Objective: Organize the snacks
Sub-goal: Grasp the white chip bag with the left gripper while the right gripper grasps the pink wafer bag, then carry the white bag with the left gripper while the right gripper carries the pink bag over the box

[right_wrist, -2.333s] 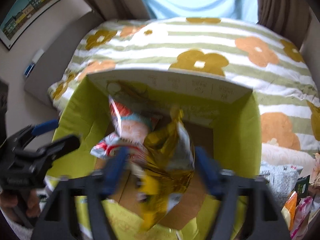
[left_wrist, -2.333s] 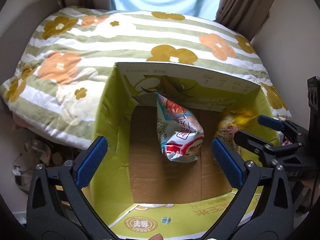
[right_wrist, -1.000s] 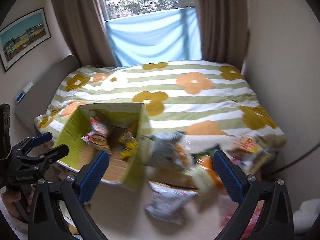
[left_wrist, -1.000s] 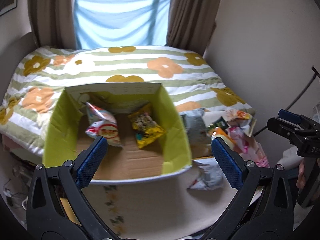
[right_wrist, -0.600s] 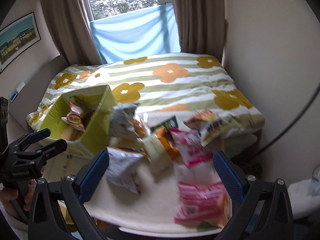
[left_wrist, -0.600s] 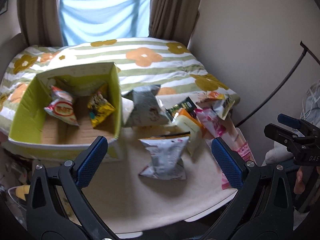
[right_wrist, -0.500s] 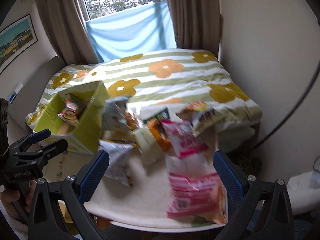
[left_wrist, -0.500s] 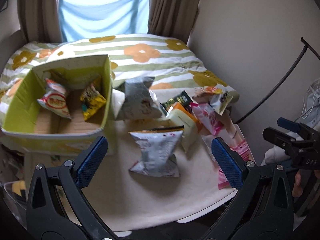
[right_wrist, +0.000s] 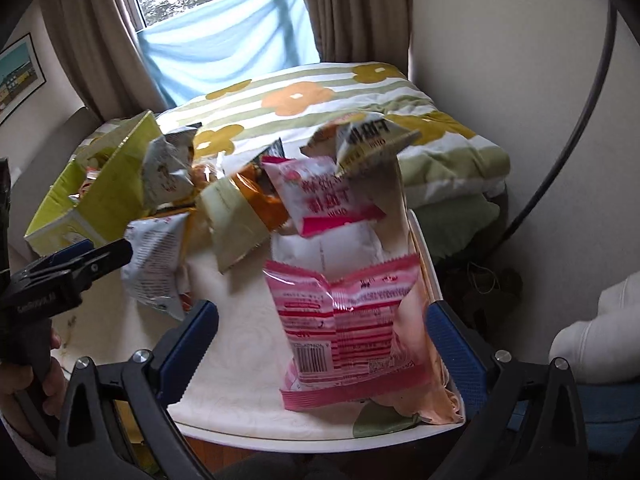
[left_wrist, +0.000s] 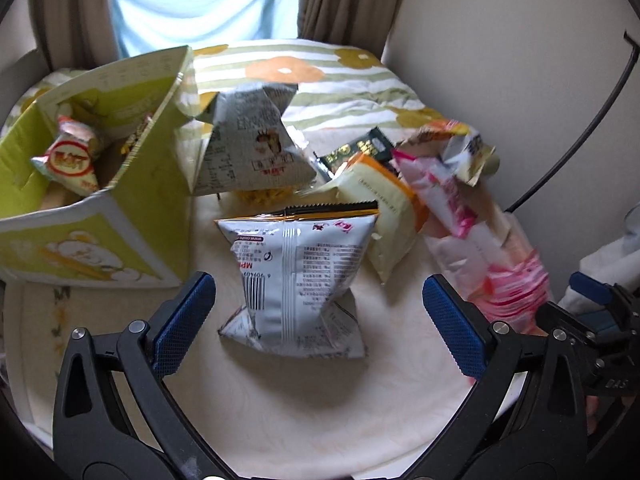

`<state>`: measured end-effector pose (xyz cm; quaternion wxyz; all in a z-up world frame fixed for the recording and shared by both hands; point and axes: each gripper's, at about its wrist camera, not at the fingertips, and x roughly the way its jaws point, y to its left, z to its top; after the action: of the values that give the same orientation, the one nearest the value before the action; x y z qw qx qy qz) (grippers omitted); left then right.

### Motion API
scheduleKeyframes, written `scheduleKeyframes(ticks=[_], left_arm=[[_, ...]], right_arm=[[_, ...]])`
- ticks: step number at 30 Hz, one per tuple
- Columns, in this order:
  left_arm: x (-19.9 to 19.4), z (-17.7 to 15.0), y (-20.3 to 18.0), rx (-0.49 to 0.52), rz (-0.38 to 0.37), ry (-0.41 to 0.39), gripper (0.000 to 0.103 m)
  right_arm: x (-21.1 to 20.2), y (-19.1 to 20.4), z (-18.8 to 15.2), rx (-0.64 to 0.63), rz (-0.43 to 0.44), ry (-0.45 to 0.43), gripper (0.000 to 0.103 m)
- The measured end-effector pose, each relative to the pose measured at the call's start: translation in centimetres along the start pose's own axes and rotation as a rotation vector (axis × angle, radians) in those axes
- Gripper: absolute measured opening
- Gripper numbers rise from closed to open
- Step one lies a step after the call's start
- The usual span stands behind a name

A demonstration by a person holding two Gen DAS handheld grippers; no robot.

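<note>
A silver snack bag (left_wrist: 296,268) lies on the cream table straight ahead of my open, empty left gripper (left_wrist: 318,316). A large pink bag (right_wrist: 352,316) lies between the fingers of my open, empty right gripper (right_wrist: 322,340), which is not touching it. More snack bags are piled behind: a cream-orange one (left_wrist: 384,208), a small pink one (right_wrist: 320,196) and a grey one (left_wrist: 248,140). The green cardboard box (left_wrist: 132,216) stands at the left and holds a red-white bag (left_wrist: 72,160).
The cream table (left_wrist: 304,396) has a rounded front edge. A bed with a flowered striped quilt (right_wrist: 400,92) lies behind it. A wall and a black cable (right_wrist: 576,120) are at the right. My left gripper shows at the left of the right wrist view (right_wrist: 80,260).
Both grippers left the box, where the yellow bag was dropped, swung right and came down close over the snack pile. Both stayed open.
</note>
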<state>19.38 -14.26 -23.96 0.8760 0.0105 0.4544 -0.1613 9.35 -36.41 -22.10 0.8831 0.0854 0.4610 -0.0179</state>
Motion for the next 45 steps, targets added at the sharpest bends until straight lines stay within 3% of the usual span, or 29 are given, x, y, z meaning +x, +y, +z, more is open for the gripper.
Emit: scheduleKeyframes(ticks=[7,11,14,17,24,30,34,36,45], left_arm=[[3.8,-0.3,0.9,0.03,0.004,0.037,0.102],[5.5,-0.5,1.1,0.044,-0.008,0.086,0.088],[6.3,-0.6,1.3,0.05,-0.02,0.104,0.087],[6.9,-0.7,1.3,0.073,-0.022,0.117,0.074],[7.1,-0.8,0.6,0.127,0.007,0.124,0.062],[7.2,-0.6,0.6,0.124,0.009,0.133,0.059],[6.9,-0.8,0.4,0.117,-0.003,0.141,0.059],[6.7,-0.9,0.3,0.116,-0.005,0.145,0.059],[5.7,-1.6,-0.7,0.121,0.004,0.133,0.059]], right_arm=[[2.6,-0.1,-1.3,0.029,-0.063,0.019,0.103],[3.5,0.1,-1.7,0.031,-0.088,0.033,0.103],[4.0,0.3,-1.8,0.029,-0.105,0.034,0.103],[4.3,0.2,-2.1,0.038,-0.111,0.036,0.103],[4.7,-0.2,-2.4,0.054,-0.143,0.051,0.103],[4.9,-0.6,-2.5,0.036,-0.159,0.049,0.103],[5.3,-0.6,-2.7,0.017,-0.137,0.057,0.094],[5.6,-0.5,-2.8,0.0,-0.128,0.072,0.081],[5.3,-0.4,-3.2,-0.034,-0.09,0.059,0.065]])
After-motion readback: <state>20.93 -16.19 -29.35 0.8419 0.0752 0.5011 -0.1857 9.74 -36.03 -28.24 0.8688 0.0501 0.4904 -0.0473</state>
